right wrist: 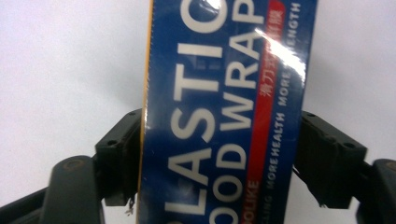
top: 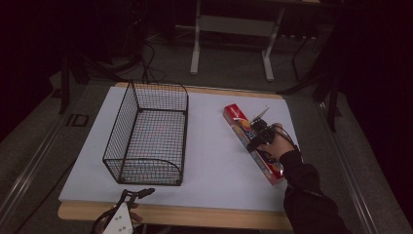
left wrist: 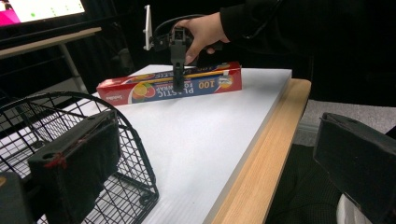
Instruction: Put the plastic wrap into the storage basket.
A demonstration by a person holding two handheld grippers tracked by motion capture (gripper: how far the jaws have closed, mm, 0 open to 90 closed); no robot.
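Note:
A long red and blue plastic wrap box [top: 236, 119] lies flat on the white board [top: 209, 161], at its right side. My right gripper [top: 257, 136] comes down on the box's middle from above, held by a hand in a dark sleeve. In the right gripper view its two black jaws press both long sides of the box [right wrist: 219, 116], so the right gripper [right wrist: 219, 156] is shut on it. The left gripper view shows the box [left wrist: 140, 91] still resting on the board with the right gripper [left wrist: 177, 79] over it. My left gripper [top: 138, 193] hovers open at the table's front edge, nothing between its jaws.
A black wire basket [top: 127, 122] stands empty on the board's left half, close in front of my left gripper [left wrist: 215, 158]. The wooden table edge [left wrist: 261, 158] runs along the board's near side. Another table's legs [top: 195, 44] stand behind, and a lit monitor [left wrist: 42, 9] glows.

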